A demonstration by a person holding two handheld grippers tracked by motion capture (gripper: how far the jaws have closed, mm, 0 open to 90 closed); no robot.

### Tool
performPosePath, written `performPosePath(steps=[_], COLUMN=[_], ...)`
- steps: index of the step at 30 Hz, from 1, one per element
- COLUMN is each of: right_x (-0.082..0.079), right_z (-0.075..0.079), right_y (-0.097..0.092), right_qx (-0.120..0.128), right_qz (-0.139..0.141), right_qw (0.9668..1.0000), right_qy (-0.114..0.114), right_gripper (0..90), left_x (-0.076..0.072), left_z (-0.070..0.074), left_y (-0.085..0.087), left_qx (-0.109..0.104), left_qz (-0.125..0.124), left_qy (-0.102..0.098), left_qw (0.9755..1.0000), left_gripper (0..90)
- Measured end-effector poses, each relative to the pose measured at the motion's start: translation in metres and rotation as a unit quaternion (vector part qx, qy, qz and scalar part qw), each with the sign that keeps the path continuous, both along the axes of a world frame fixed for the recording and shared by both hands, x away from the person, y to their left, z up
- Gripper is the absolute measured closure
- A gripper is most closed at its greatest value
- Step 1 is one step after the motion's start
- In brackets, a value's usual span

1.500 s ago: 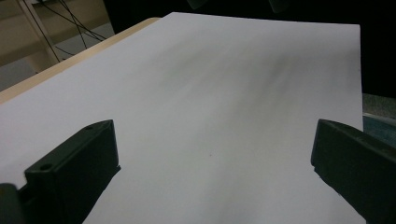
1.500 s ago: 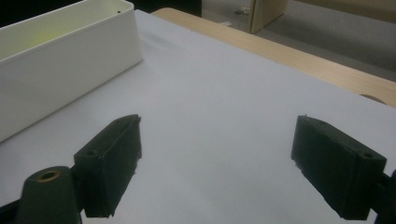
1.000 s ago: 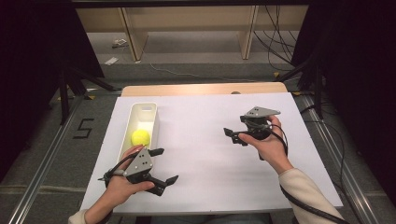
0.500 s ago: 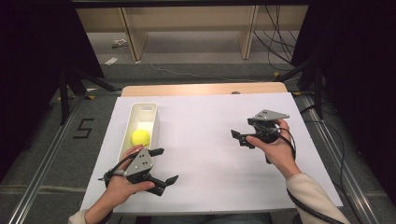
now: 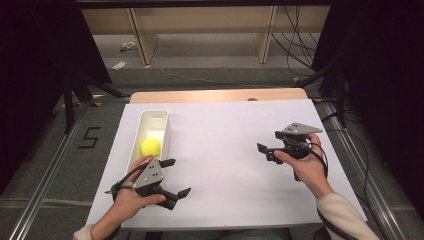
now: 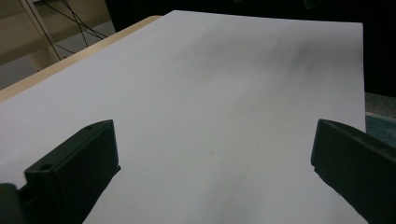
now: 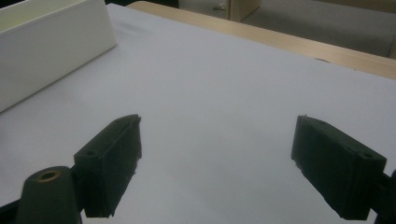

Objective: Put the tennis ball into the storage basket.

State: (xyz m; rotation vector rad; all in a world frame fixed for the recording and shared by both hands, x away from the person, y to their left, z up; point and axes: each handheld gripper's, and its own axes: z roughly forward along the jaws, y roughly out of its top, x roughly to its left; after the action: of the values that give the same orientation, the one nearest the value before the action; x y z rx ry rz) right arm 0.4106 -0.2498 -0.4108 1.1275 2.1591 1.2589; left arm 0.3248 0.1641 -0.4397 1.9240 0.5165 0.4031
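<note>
Left hand-held gripper beside white bin holding yellow ball.

The long white plastic bin is cut off by the top and left edges of the right gripper view, so only one outer wall and a strip of rim show there and its inside is hidden. In the high view, the near end of that bin is covered by the grey plate and fingers of the left gripper, and the bottom of the yellow ball inside it sits against the hidden end. In the left gripper view, the white paper-covered table is smeared with blur toward its far end, and both black jaws run off the bottom edge.
</note>
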Motion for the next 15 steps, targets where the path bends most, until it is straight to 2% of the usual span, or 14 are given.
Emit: performPosePath(steps=[15], right_x=[-0.013], right_z=[-0.004], right_y=[-0.020], right_qx=[0.004], right_qz=[-0.015], right_qw=[0.9999], right_qy=[0.002], right_gripper=[16.7], left_x=[0.000], left_z=[0.000], left_y=[0.001], left_qx=[0.000], left_qz=[0.002], left_qy=[0.002], left_qw=[1.0000], left_gripper=[0.2])
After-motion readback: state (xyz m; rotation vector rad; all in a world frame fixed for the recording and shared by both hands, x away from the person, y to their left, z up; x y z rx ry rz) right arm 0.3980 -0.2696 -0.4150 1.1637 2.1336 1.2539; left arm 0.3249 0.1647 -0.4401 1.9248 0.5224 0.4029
